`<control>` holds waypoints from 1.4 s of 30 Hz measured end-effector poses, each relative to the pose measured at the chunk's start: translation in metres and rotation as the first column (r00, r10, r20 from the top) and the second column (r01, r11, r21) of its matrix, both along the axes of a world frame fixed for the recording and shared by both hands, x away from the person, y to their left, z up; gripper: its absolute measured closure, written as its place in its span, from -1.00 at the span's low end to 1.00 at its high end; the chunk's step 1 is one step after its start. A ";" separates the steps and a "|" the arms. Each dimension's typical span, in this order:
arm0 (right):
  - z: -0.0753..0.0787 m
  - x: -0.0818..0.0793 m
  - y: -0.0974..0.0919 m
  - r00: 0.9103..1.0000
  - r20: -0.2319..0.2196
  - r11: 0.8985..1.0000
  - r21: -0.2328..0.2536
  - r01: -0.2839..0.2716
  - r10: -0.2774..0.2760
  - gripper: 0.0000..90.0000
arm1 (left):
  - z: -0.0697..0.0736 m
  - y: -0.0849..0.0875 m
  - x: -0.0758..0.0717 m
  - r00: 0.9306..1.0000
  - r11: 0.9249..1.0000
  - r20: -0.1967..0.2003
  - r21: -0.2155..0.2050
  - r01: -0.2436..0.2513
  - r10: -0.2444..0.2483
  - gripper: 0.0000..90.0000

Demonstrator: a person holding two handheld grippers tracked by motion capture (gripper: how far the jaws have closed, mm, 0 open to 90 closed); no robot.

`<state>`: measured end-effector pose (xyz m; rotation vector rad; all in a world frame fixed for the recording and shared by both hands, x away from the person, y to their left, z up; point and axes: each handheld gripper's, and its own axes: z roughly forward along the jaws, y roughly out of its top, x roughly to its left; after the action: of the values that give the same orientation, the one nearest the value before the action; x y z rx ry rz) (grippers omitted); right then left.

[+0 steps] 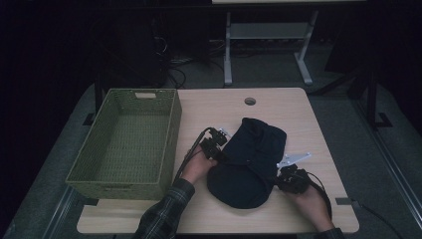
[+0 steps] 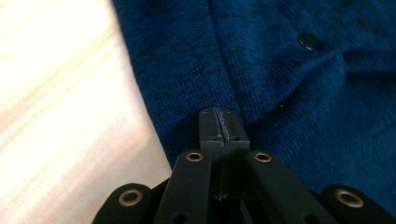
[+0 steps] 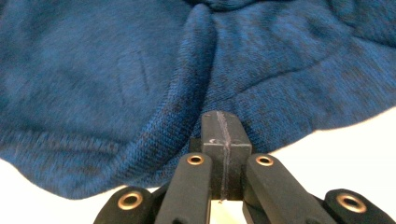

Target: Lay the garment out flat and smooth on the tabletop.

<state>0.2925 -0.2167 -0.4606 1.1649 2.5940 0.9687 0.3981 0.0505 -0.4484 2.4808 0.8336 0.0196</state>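
Currently pinching dark blue garment (image 1: 251, 162) mid-table (image 1: 239, 107) with left gripper (image 1: 219, 154) and right gripper (image 1: 281, 180), both clamped on opposite edges, probably for lifting toward green basket (image 1: 171, 129).

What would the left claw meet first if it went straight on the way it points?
The blue garment: the left claw, shut, points into its edge on the table. Whether the tips already touch the cloth is unclear.
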 end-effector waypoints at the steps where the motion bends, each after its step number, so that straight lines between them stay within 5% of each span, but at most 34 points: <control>1: 0.000 0.000 0.000 1.000 0.000 1.000 0.000 0.000 0.000 1.00 | 0.000 0.000 0.000 1.000 1.000 0.000 0.000 0.000 0.000 1.00; 11: -0.001 0.007 -0.012 1.000 0.010 1.000 -0.004 0.025 -0.025 1.00 | 0.000 0.005 -0.024 0.999 0.999 -0.004 0.000 0.047 -0.047 1.00; 18: -0.001 0.005 -0.011 1.000 0.018 1.000 -0.008 0.025 -0.025 1.00 | -0.002 0.011 -0.042 0.998 0.998 -0.007 -0.036 0.058 -0.058 1.00; 42: 0.000 -0.028 -0.009 0.999 0.019 1.000 -0.015 -0.027 0.028 1.00 | -0.001 0.017 -0.086 0.993 0.992 -0.028 -0.051 0.115 -0.116 1.00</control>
<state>0.2650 -0.2255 -0.4602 1.1139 2.6047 0.9592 0.3122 0.0678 -0.4499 2.4845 0.6933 -0.0792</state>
